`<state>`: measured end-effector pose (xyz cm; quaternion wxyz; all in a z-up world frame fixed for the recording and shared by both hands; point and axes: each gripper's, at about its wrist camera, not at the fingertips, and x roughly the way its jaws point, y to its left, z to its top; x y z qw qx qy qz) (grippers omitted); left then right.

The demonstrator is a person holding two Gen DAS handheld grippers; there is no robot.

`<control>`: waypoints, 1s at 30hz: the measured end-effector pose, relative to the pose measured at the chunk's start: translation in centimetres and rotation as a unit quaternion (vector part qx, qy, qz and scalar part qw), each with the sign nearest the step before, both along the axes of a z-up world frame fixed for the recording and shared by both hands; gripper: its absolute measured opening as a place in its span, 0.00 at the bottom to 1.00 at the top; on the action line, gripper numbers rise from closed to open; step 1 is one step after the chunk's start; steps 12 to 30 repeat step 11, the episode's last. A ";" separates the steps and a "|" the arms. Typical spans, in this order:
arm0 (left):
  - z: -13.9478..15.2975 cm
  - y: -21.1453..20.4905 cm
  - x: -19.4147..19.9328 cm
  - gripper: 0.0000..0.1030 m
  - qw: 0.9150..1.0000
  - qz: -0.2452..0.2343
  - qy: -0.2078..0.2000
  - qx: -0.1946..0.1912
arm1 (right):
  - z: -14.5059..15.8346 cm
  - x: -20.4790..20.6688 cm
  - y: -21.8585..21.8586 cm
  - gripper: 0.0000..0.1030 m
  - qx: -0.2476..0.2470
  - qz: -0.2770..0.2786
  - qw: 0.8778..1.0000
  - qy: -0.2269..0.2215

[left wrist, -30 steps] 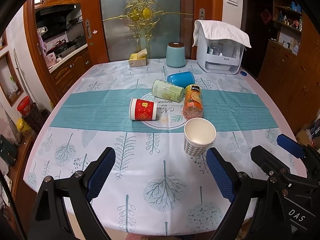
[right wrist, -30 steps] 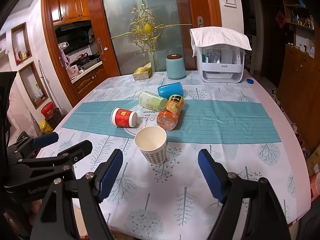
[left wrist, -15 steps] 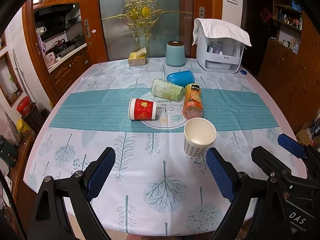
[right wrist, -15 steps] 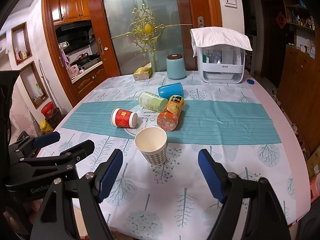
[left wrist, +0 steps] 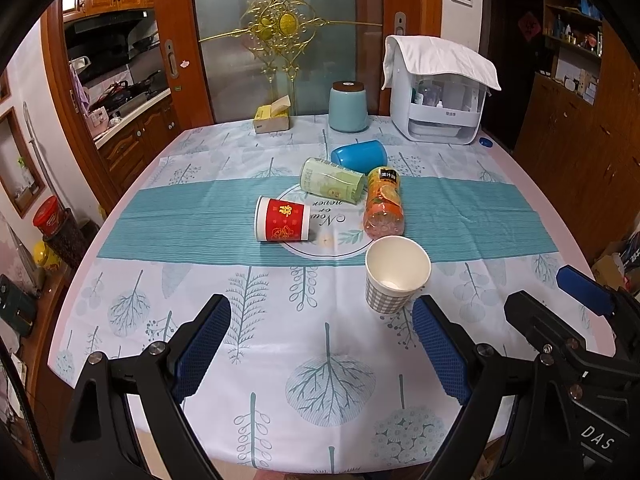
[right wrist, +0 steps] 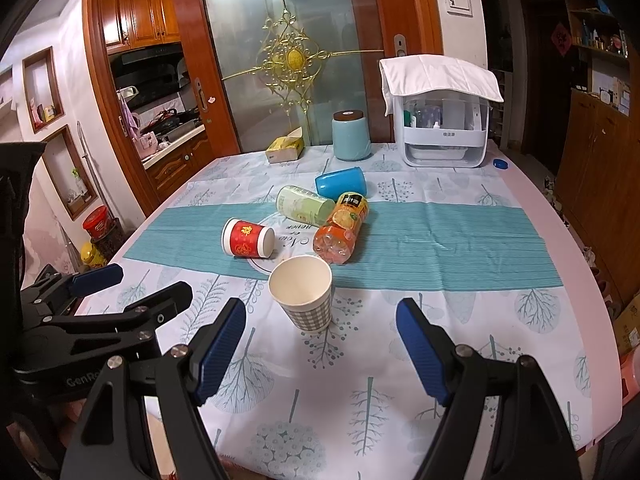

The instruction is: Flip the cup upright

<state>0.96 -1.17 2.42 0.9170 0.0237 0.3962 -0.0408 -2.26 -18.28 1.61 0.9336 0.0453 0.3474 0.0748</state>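
A grey-checked paper cup (left wrist: 394, 282) stands upright, mouth up, near the table's front; it also shows in the right wrist view (right wrist: 304, 298). A red paper cup (left wrist: 283, 220) (right wrist: 248, 238) lies on its side on the teal runner. A blue plastic cup (left wrist: 359, 155) (right wrist: 341, 183) lies on its side farther back. My left gripper (left wrist: 322, 350) is open and empty, low over the front of the table, left of the checked cup. My right gripper (right wrist: 320, 346) is open and empty, just in front of the checked cup.
A green can (left wrist: 332, 180) and an orange drink bottle (left wrist: 383, 204) lie on their sides between the cups. At the table's back stand a tissue box (left wrist: 273, 120), a light-blue canister (left wrist: 348, 107) and a white cloth-covered appliance (left wrist: 438, 92). Table edge (left wrist: 576, 240) at right.
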 end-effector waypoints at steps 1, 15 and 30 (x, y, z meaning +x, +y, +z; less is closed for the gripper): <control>0.0 0.0 0.0 0.88 1.000 0.002 0.000 0.000 | 0.0 0.0 -0.1 0.76 0.001 0.000 1.000 0.000; 0.1 -0.2 0.3 0.89 1.000 0.007 0.003 0.003 | -0.3 0.0 -0.2 0.76 0.002 0.003 1.000 0.000; 0.1 -0.2 0.3 0.89 1.000 0.007 0.003 0.003 | -0.3 0.0 -0.2 0.76 0.002 0.003 1.000 0.000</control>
